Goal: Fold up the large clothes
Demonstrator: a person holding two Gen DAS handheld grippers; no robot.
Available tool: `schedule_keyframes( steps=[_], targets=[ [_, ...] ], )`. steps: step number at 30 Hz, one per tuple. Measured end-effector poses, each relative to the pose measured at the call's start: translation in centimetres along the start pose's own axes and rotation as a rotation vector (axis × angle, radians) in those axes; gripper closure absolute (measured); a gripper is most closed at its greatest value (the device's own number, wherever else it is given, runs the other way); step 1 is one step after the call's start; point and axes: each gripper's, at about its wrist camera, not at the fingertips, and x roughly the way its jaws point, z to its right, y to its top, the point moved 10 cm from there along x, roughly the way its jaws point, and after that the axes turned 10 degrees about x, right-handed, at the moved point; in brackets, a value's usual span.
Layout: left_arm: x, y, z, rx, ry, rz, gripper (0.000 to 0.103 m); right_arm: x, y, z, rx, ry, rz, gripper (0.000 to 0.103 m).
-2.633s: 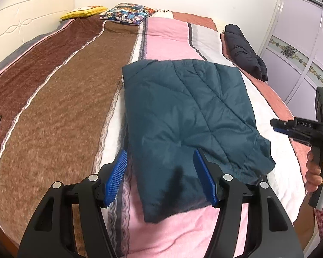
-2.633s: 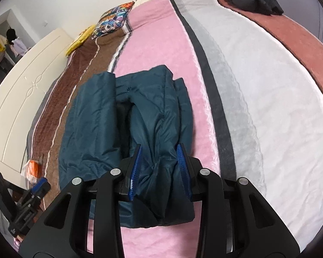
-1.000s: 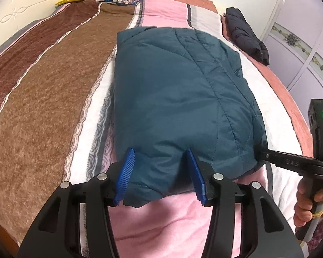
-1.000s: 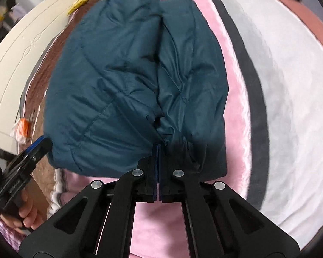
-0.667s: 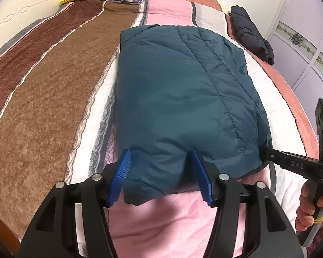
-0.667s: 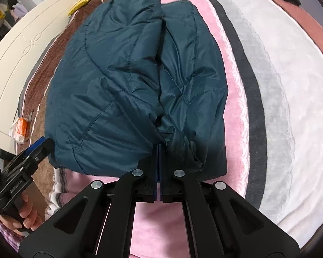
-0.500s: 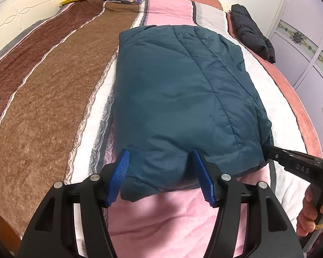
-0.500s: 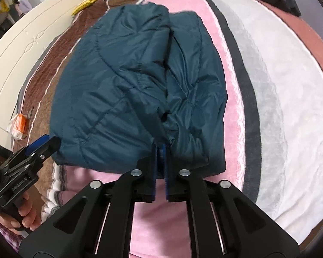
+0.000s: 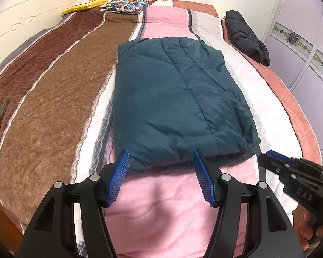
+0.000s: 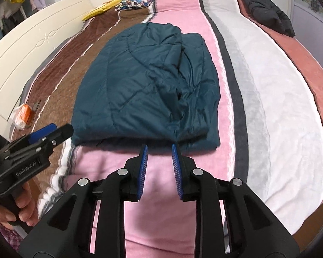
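A dark teal quilted jacket (image 9: pixel 176 99) lies folded into a rectangle on the striped bedspread (image 9: pixel 165 210). It also shows in the right wrist view (image 10: pixel 144 88), with a folded-in flap on its right side. My left gripper (image 9: pixel 160 161) is open and empty, just short of the jacket's near edge. My right gripper (image 10: pixel 159 150) is open and empty, its tips just short of the near hem. Each gripper shows in the other's view: the right gripper (image 9: pixel 275 159), the left gripper (image 10: pixel 53 131).
A black jacket (image 9: pixel 245 34) lies at the bed's far right edge. A patterned pillow (image 9: pixel 129 3) and a yellow pillow (image 9: pixel 84 5) lie at the far end. An orange packet (image 10: pixel 23 111) lies near the white headboard (image 10: pixel 32 49). Wardrobe doors (image 9: pixel 308 49) stand to the right.
My right gripper has let go of the jacket's hem and opened. Both grippers have drawn back towards the near edge of the bed. The jacket now lies flat.
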Motion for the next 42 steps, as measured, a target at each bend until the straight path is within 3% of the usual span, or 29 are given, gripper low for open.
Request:
schedule_keyframes(
  steps=[16,27,34,42],
  targets=[
    [-5.1,-2.9,1.4,-0.034,0.046,0.039,0.043,-3.0,-3.9,-0.9,-0.007,-0.019,0.027,0.079],
    [-5.5,-5.8,2.5,-0.055,0.067,0.009,0.043,-4.6,-5.6,-0.2,0.003,-0.079,0.095,0.078],
    [-5.5,-8.2,4.3,-0.018,0.070,-0.027,0.043,-4.5,-8.1,0.3,-0.016,-0.100,0.079,0.078],
    [-5.7,-8.6,5.4,0.013,0.092,-0.030,0.043,-4.8,-8.9,0.7,-0.004,-0.093,0.082,0.078]
  ],
)
